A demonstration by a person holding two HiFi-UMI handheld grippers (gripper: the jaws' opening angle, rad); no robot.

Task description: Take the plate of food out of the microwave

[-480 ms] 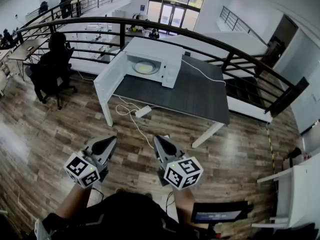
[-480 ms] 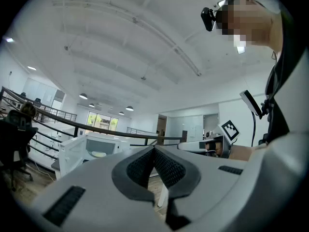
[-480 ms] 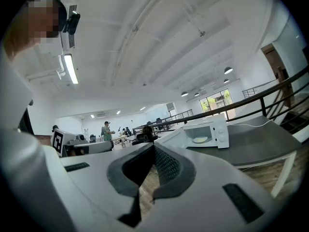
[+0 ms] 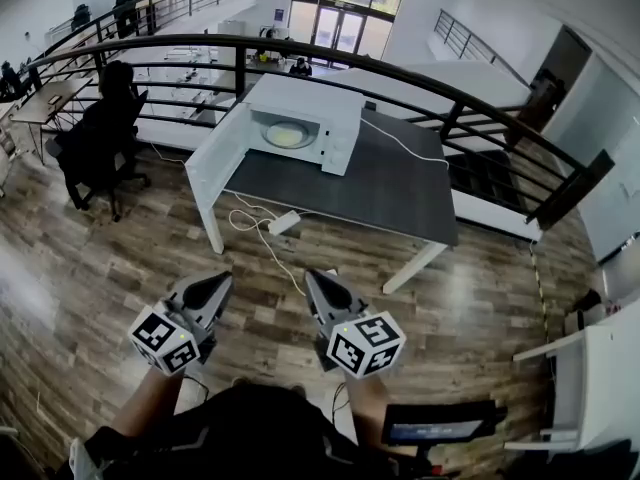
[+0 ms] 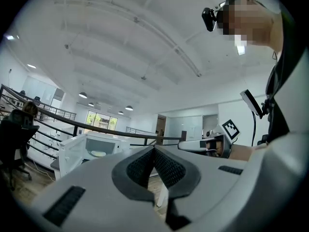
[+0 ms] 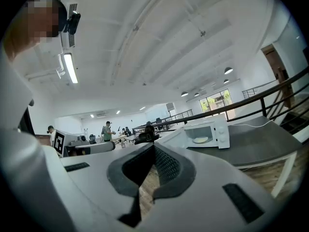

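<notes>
A white microwave (image 4: 305,120) stands at the far left of a dark grey table (image 4: 380,193), its door (image 4: 215,163) swung wide open to the left. Inside it lies a plate of pale yellow food (image 4: 287,134), also seen in the left gripper view as the plate (image 5: 98,153) and in the right gripper view as the plate (image 6: 201,140). My left gripper (image 4: 218,286) and right gripper (image 4: 318,285) are held low near my body, far from the table. Both are shut with nothing between the pads.
A black curved railing (image 4: 420,88) runs behind the table. A white power strip (image 4: 285,223) and cable lie on the wood floor under the table. A person sits in a chair (image 4: 100,138) at the left. White furniture (image 4: 590,388) stands at the right.
</notes>
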